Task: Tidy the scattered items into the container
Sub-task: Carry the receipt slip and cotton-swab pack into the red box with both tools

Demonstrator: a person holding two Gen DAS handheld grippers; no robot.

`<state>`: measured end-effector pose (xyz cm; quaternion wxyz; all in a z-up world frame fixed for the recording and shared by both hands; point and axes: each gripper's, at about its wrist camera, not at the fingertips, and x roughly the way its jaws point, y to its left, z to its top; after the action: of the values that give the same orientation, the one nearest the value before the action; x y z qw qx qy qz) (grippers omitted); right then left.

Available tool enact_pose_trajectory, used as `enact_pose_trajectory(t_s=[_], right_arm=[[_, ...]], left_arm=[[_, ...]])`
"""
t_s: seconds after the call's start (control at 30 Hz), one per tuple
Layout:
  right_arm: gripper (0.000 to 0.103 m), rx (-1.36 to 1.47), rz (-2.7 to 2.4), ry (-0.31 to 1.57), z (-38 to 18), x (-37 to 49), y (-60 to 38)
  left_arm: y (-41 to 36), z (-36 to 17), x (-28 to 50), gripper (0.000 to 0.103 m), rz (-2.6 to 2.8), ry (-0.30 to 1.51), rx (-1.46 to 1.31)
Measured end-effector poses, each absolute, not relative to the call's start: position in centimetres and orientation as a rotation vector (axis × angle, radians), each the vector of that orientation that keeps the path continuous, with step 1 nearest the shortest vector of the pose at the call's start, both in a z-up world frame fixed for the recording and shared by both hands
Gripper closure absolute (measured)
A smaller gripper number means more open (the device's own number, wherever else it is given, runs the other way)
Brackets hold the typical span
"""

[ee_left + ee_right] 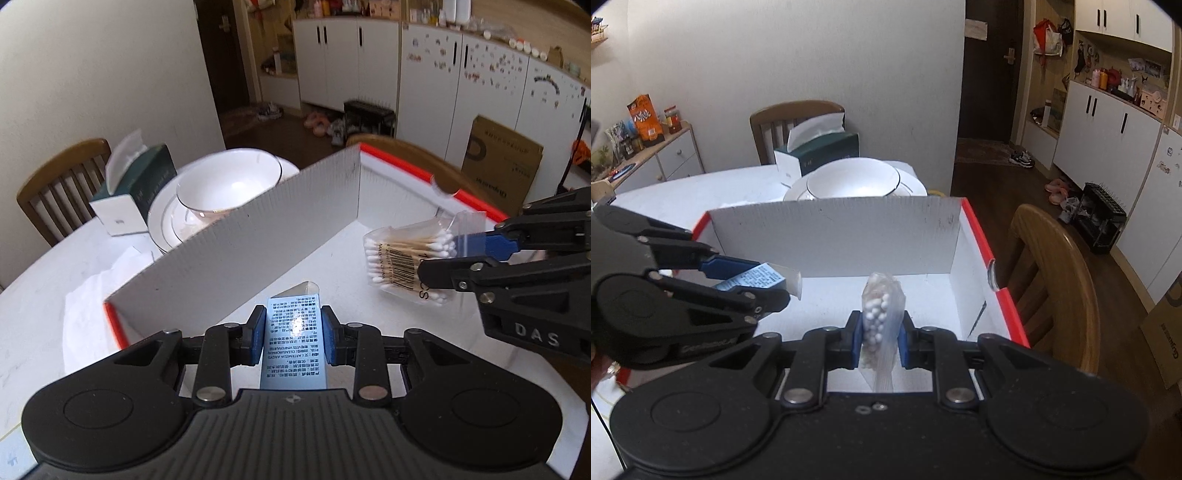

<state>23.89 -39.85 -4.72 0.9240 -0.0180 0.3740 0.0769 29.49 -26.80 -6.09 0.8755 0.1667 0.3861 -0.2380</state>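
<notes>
From the left wrist, the left gripper (293, 334) clamps a light blue tube (293, 343) across its flat middle, above the near end of the box (236, 251). The tube looks light, squashy and slick, so a mid-body pinch suits it.

From the right wrist, the right gripper (878, 341) pinches a bag of cotton swabs (881, 321) over the box floor; it is feather-light, crinkly and likely to slip. Both grippers point forward, level over the box.

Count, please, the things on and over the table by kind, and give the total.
Tongs: 2, left and right
Items held in tongs: 2, blue tube and cotton swab bag
White box with red rim: 1
Bowl: 1
Plate stack: 1
Tissue box: 1
Total: 8
</notes>
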Motion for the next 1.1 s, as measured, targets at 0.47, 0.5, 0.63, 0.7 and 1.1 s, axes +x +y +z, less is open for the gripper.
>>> enact_pose_trajectory(t_s=[0.47, 0.5, 0.63, 0.7, 1.1], right_arm=[[0.086, -0.050, 0.184, 0.862, -6.6, 26.1, -40.5], [0.086, -0.052, 0.187, 0.870, -6.7, 26.2, -40.5], [0.086, -0.063, 0.208, 0.899, -7.1, 26.5, -40.4], [0.086, -0.070, 0.217, 0.912, -7.3, 26.6, -40.3], [0.081, -0.112, 0.266, 0.983, -8.2, 26.8, -40.0]], left_arm=[[-28.8, -9.7, 33.8, 0.073, -0.469, 1.020, 0.399], [-28.8, -9.8, 34.0, 0.073, -0.474, 1.037, 0.397], [-28.8, -10.3, 34.4, 0.073, -0.470, 1.079, 0.394], [-28.7, -10.3, 34.6, 0.073, -0.468, 1.091, 0.389], [-28.7, -10.8, 34.9, 0.073, -0.485, 1.167, 0.391]])
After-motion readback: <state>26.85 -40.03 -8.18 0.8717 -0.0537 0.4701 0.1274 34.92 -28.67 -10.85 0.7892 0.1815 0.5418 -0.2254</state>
